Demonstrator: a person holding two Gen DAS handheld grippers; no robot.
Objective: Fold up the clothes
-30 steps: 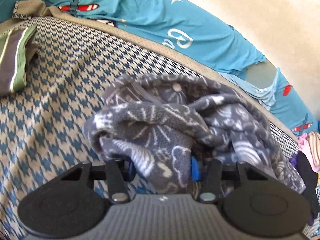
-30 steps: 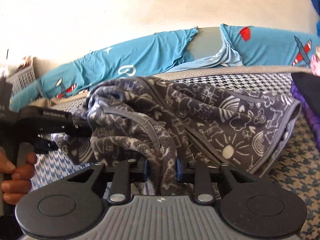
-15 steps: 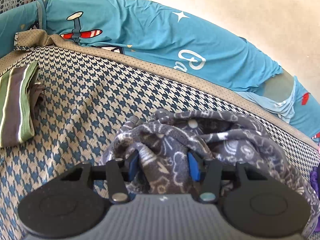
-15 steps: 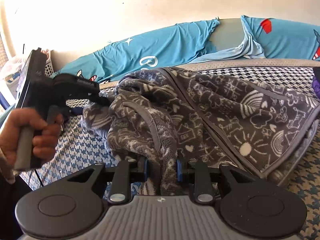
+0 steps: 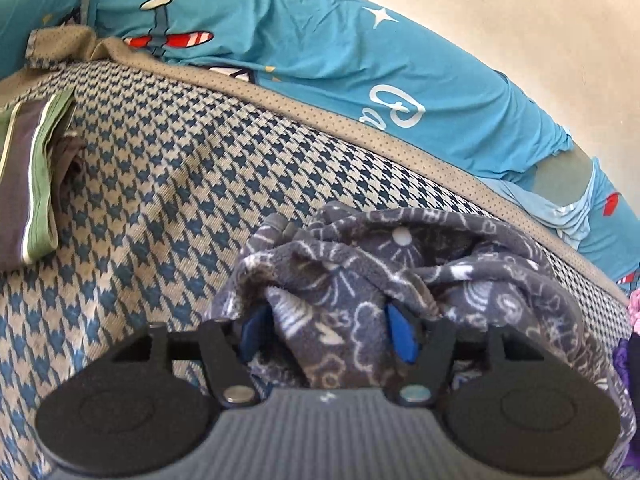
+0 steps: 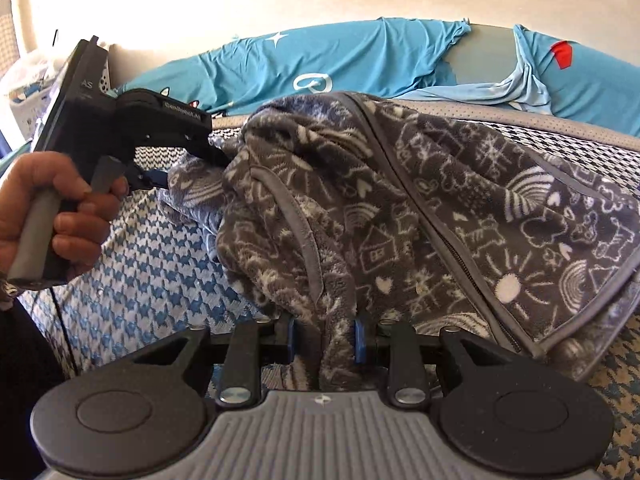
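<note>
Right wrist view: white laundry basket (image 6: 18, 92) at far left, contents perhaps clothes.

Little readable text: partial letters on one gripper and on a sheet.
Right wrist view: left gripper (image 6: 188, 172) body carries small white raised lettering on its top arm, too blurred to read for certain; its rear black block shows the letters "AS" in white. Blue sheet (image 5: 320, 60) bears a white cursive print, seemingly starting "Da", rest cut off by the bed edge; the same print shows on it in the right wrist view, unreadable. The sheet's other marks are pictures only: white stars, red-striped planes. Grey fleece (image 6: 440, 208) has doodle drawings, no letters. Nothing readable on the right gripper (image 6: 323, 340).
</note>
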